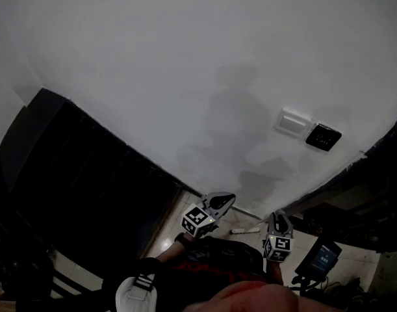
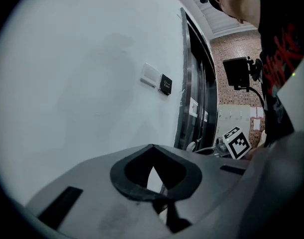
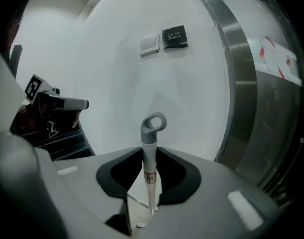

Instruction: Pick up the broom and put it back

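The broom (image 3: 149,137) stands clamped between the jaws of the right gripper (image 3: 151,156), its handle running along them with the loop end pointing on toward the white wall (image 3: 112,83). The left gripper (image 2: 152,176), near beside it, looks closed and empty, so the put-back rests with the right hand.

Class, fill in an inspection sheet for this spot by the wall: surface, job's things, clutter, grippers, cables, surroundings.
Surface: pale tiled floor; only a strip shows below the wall.
Job's things: broom; the looped end of its handle sticks out past the right gripper's jaws.
Clutter: nothing seen.
Grippers: left gripper shut and empty; right gripper shut on the broom.
Cables: one cable runs down from the screen on its stand.
Surroundings: white wall with a switch and an exit button; dark door on the left.
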`<state>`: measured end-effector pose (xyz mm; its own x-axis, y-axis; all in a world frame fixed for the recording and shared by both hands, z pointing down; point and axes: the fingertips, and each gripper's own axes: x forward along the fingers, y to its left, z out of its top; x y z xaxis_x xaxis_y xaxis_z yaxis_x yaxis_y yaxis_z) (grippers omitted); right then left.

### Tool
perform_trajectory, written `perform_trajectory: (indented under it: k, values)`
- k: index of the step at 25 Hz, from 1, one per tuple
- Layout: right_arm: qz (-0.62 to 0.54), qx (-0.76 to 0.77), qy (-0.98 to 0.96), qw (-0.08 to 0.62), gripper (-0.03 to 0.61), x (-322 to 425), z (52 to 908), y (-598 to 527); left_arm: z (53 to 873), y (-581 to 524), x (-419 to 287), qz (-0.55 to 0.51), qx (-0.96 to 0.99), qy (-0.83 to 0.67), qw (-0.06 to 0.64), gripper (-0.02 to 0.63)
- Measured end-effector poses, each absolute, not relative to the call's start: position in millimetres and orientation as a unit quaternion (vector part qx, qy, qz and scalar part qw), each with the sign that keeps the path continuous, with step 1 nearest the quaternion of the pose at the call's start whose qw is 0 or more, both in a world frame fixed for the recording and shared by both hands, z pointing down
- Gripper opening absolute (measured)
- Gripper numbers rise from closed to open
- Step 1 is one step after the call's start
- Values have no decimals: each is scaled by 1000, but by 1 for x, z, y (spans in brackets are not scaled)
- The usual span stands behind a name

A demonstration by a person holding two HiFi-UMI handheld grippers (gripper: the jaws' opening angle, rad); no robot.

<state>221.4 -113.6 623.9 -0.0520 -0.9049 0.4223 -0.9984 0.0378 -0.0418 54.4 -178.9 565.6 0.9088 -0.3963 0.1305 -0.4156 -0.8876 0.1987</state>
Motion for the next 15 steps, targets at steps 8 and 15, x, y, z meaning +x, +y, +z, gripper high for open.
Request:
perform_trajectory:
  k: [8,15]
  values:
    - [178,683,-696,133,91,218,626,-106,565,-175,45,43,970,-211,114,3]
    - [177,683,-698,124,91,212,624,-102,558,-166,44,20,973,-197,118,5]
